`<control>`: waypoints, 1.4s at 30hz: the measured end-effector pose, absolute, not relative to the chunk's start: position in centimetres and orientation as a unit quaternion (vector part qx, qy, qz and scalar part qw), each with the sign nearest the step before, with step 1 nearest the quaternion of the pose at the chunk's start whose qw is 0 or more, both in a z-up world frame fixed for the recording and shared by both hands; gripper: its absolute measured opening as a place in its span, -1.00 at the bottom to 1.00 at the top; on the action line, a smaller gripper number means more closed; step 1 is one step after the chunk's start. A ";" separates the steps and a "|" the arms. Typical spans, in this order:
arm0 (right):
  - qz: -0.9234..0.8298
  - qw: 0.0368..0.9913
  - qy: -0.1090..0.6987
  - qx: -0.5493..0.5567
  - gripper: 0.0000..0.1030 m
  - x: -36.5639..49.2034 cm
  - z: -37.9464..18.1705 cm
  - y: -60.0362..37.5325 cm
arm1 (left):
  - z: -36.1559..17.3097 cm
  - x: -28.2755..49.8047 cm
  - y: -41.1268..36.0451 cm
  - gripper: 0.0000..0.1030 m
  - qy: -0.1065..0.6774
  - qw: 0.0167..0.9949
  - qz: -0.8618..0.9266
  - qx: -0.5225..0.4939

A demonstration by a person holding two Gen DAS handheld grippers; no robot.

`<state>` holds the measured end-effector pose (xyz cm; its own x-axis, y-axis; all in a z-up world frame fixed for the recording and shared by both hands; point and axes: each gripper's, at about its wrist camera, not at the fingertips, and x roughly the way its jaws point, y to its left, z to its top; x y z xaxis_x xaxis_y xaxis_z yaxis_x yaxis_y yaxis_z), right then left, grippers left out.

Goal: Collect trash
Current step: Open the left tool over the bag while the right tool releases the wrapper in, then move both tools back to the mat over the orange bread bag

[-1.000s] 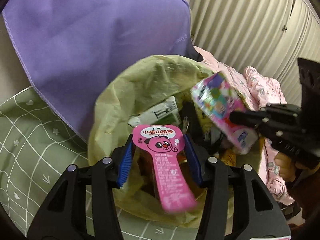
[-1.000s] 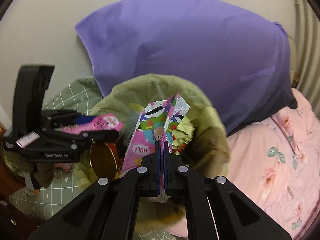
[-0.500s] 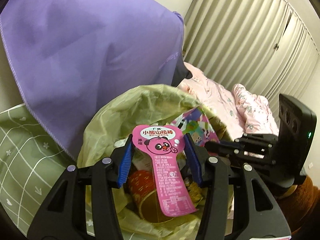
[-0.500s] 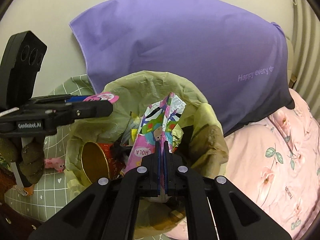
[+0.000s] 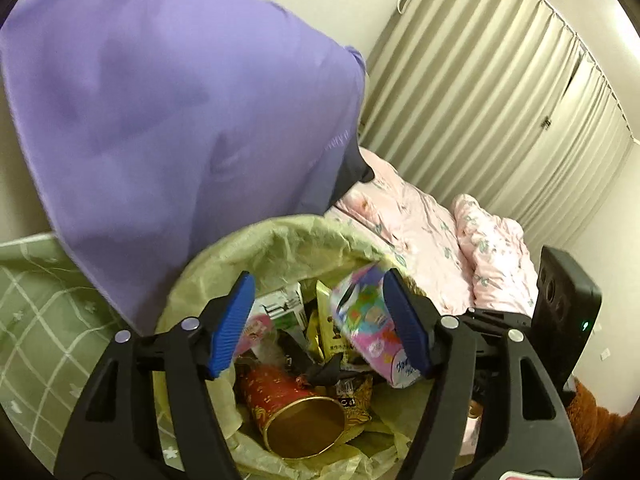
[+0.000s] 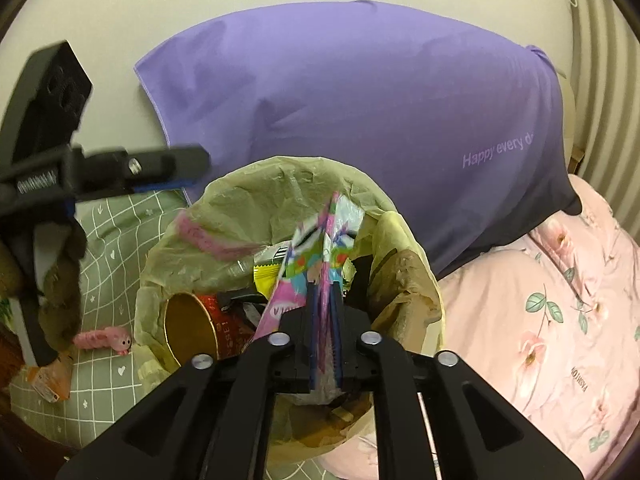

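Observation:
A yellow-green trash bag (image 5: 288, 240) (image 6: 280, 184) stands open on the bed, with a red and gold can (image 5: 280, 396) (image 6: 188, 328) and other litter inside. My left gripper (image 5: 318, 322) (image 6: 176, 168) hovers over its rim, jaws opening wide with nothing between the blue pads. A pink panda wrapper (image 5: 254, 330) (image 6: 200, 236) lies loose inside the bag, blurred. My right gripper (image 6: 326, 292) points down into the bag. Its jaws are opening a crack, and a colourful cartoon wrapper (image 6: 316, 248) (image 5: 364, 312) stands upright between the parted pads.
A big purple pillow (image 5: 160, 120) (image 6: 360, 120) leans on the wall behind the bag. Pink floral bedding (image 6: 540, 320) lies to the right and a green checked sheet (image 6: 112, 232) to the left, with a small pink toy (image 6: 106, 338) and an orange packet (image 6: 48, 380) on it.
My left gripper rose and spread its jaws, and the pink panda wrapper fell into the bag. My right gripper's pads parted slightly around the colourful wrapper.

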<state>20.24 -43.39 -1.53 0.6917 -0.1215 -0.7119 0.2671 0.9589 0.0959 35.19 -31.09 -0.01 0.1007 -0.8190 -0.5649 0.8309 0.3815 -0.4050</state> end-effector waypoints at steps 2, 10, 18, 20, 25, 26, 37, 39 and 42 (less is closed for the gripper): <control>-0.100 0.917 0.374 0.100 -0.30 20.1 -1.3 -43.2 | 0.8 35.0 -30.0 0.24 0.368 0.755 -0.544 0.002; -0.084 0.933 0.336 0.094 -0.26 19.5 1.1 -41.6 | 2.8 33.9 -22.7 0.24 0.338 0.806 -0.485 -0.022; 0.019 0.949 0.292 0.114 0.16 20.6 3.2 -37.3 | 2.5 32.0 -11.2 0.26 0.305 0.872 -0.382 -0.007; 0.060 0.945 0.301 0.113 0.18 21.4 2.9 -35.7 | 2.0 31.9 -8.0 0.27 0.307 0.884 -0.353 -0.006; 0.146 0.928 0.337 0.062 0.18 23.7 1.2 -30.0 | -0.6 31.2 0.2 0.27 0.331 0.909 -0.253 -0.014; 0.161 0.925 0.341 0.051 0.18 24.0 0.9 -28.9 | -1.0 31.0 1.6 0.27 0.336 0.911 -0.238 -0.021; 0.265 0.890 0.370 -0.008 0.18 26.9 -1.9 -19.2 | -4.1 27.3 14.7 0.27 0.365 0.921 -0.077 -0.113; 0.280 0.883 0.376 -0.012 0.18 27.1 -2.4 -17.7 | -4.3 26.6 15.8 0.27 0.367 0.921 -0.067 -0.113; 0.310 0.869 0.385 -0.026 0.18 27.6 -3.3 -14.6 | -4.4 25.5 16.6 0.27 0.373 0.919 -0.061 -0.112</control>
